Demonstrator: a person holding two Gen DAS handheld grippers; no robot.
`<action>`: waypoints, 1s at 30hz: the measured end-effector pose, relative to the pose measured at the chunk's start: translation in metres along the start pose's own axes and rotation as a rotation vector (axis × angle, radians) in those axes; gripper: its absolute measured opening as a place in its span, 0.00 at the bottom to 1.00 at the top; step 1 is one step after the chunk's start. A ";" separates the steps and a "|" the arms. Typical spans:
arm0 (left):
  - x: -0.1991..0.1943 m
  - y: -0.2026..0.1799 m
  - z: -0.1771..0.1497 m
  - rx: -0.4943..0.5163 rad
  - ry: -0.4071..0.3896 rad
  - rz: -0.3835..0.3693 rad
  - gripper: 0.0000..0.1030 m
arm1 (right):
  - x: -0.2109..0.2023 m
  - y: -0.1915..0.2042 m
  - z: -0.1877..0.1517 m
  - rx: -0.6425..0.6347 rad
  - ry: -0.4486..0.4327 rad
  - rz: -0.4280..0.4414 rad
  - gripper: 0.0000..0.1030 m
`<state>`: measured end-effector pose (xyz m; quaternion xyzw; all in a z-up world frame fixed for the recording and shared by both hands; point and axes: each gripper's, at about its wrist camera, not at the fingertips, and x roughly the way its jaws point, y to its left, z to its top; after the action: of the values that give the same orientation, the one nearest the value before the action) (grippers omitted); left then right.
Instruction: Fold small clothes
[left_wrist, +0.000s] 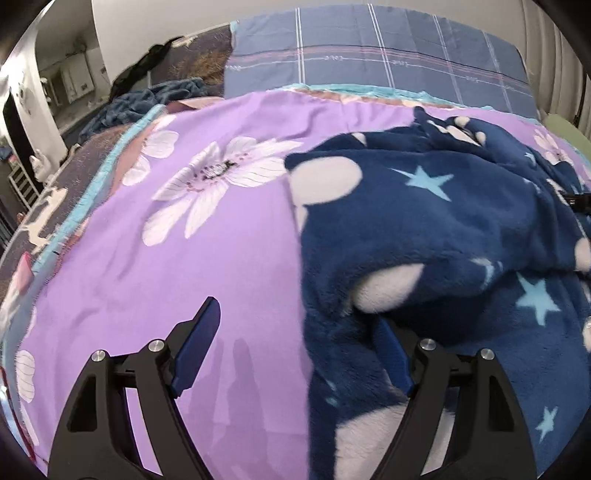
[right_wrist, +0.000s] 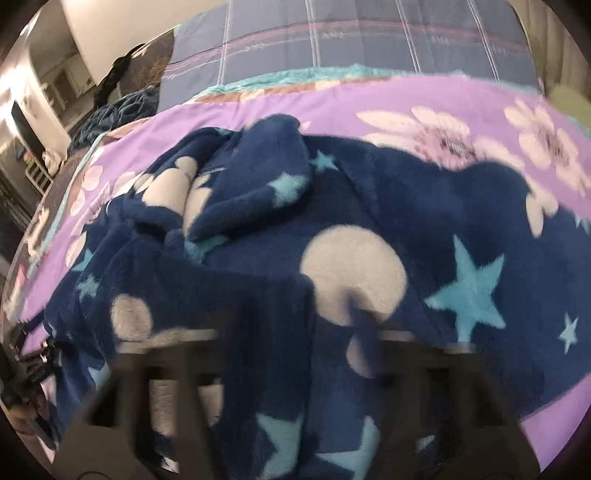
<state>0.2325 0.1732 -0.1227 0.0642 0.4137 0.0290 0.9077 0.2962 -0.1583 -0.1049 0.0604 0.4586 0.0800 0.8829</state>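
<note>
Fleece garment (left_wrist: 443, 229), navy w/ white dots & pale-blue stars, lies rumpled on purple floral bedsheet (left_wrist: 221, 258), toward its right side in left-wrist view. Left claw (left_wrist: 301, 347) spread wide: one finger over bare sheet, other at garment's near edge, pads not pressing cloth. Right claw (right_wrist: 332, 369) badly blurred, low over the fleece; reads as clenched, but can't tell if fabric is pinched. Plaid pillow (left_wrist: 369, 55) at bed's far end.

The fleece garment (left_wrist: 443, 229) lies on the bedspread (left_wrist: 229, 266), toward its right side in the left wrist view. A pillow (left_wrist: 369, 55) lies behind both
</note>
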 end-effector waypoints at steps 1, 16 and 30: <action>0.001 -0.001 -0.001 0.003 -0.003 0.008 0.79 | -0.007 0.006 0.002 -0.015 -0.006 0.002 0.09; -0.010 -0.005 -0.007 0.031 -0.039 0.075 0.79 | -0.036 -0.060 -0.011 0.121 -0.082 -0.099 0.27; -0.060 -0.034 0.009 0.028 -0.112 -0.153 0.32 | -0.039 -0.034 -0.040 0.041 -0.005 0.074 0.09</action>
<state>0.2003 0.1324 -0.0770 0.0464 0.3666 -0.0498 0.9279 0.2445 -0.1981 -0.1029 0.0957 0.4555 0.1031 0.8791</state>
